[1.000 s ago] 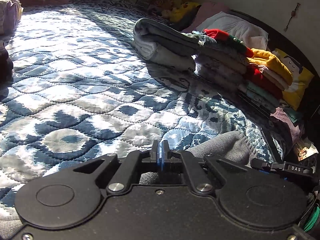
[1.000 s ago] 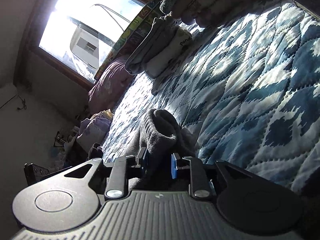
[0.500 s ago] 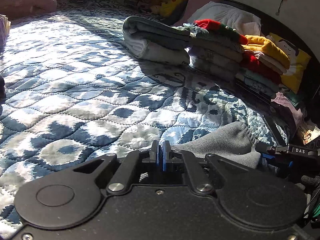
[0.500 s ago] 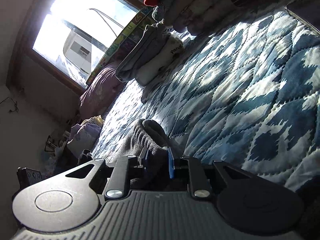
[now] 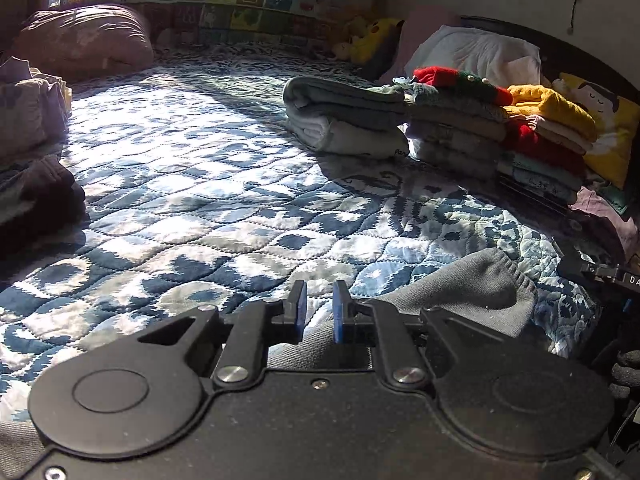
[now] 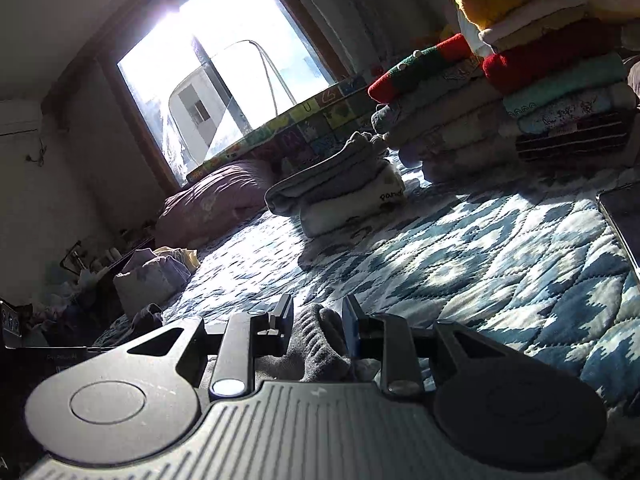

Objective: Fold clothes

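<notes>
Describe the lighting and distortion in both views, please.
Left wrist view: sun falls in patches on the quilt, and the folded stack casts a long shadow toward the camera; the headboard bends from the fisheye. Right wrist view: the window is blown out white, the room's left side stays dark, and the horizon is tilted.

Hard sunlight pours through the window (image 6: 224,92), blown out to white glare there. It stripes the quilt (image 5: 224,184) with bright patches, and the folded stacks (image 5: 360,120) throw sharp dark shadows toward the near edge. Walls and corners stay dim. Straight lines bow at the frame edges; the close gripper bodies look soft.
</notes>
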A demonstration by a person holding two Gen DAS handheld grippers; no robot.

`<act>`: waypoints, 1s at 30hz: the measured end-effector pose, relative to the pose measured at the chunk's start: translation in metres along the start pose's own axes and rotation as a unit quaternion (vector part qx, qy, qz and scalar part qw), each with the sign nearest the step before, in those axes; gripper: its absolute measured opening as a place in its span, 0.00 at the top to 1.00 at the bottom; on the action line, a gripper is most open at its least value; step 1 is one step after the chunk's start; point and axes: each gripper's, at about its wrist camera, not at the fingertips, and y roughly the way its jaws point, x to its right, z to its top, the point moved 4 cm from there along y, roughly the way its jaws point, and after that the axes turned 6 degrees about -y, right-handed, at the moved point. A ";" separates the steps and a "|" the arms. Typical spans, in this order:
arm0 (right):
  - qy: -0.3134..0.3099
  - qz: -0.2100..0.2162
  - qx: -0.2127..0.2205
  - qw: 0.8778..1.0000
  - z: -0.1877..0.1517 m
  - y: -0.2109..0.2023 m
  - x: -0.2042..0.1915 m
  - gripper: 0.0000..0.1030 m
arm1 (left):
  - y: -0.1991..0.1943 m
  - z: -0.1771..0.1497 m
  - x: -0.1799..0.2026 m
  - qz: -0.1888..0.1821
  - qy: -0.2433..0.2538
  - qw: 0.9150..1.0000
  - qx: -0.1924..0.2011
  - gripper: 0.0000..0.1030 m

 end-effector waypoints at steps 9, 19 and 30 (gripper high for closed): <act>-0.030 -0.037 -0.119 0.992 -0.023 0.094 0.007 1.00 | 0.002 -0.062 0.003 0.062 -0.045 0.997 -0.012 0.61; 0.006 -0.045 -0.114 0.992 -0.030 0.084 0.007 1.00 | -0.001 -0.035 0.000 0.016 -0.135 0.988 0.068 0.67; -0.101 -0.050 -0.083 0.990 -0.023 0.070 -0.024 0.89 | -0.023 -0.046 -0.017 0.077 -0.208 0.970 0.102 0.85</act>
